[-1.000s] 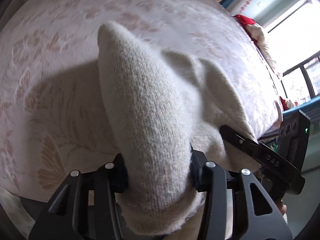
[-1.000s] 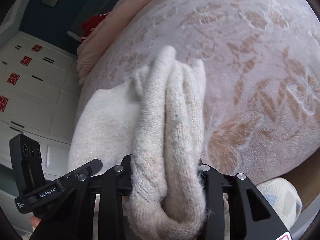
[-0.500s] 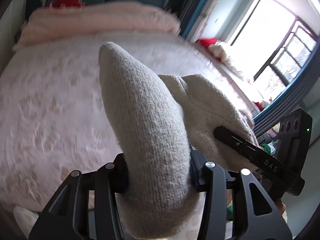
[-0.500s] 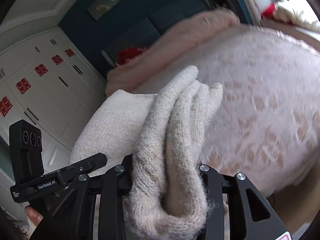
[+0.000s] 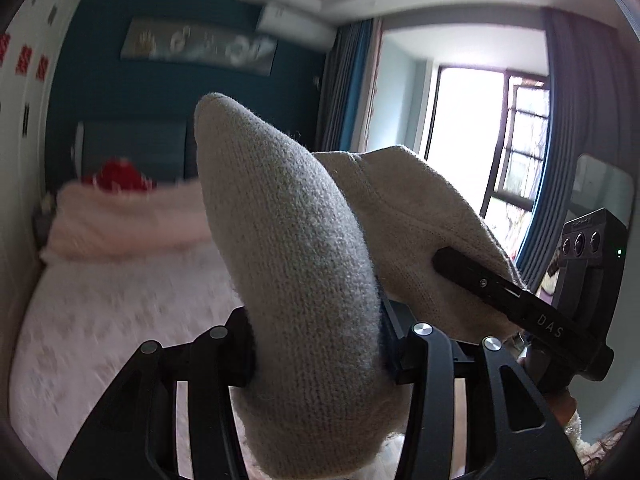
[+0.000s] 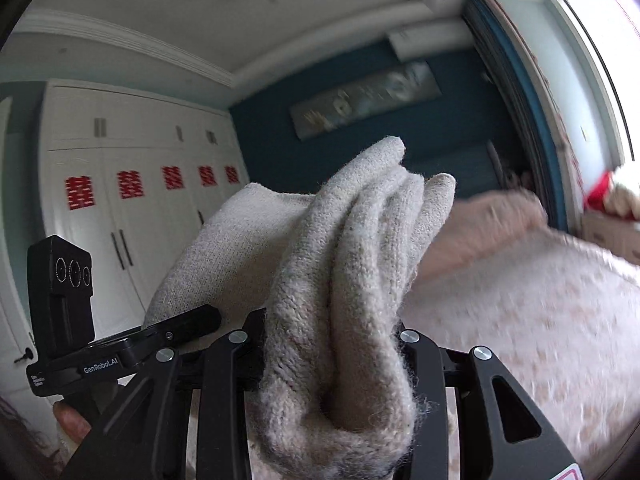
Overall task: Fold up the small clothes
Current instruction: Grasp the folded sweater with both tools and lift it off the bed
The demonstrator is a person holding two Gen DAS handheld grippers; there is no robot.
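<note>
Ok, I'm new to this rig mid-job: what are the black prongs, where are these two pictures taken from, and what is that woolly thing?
There is no robot arm: a person holds one hand-held gripper in each hand, and a fisheye camera on each looks along its two black fingers. In the left view, the left hand-held gripper is clamped on a beige knitted garment. In the right view, the right hand-held gripper pinches a bunched part of it. Each gripper shows in the other's view. The garment is lifted above the pink bed; behind are white wardrobes and a window.

My right gripper (image 6: 332,332) pinches a bunched cream knitted wool garment (image 6: 352,280), held up above the pink patterned bed (image 6: 540,320).
</note>
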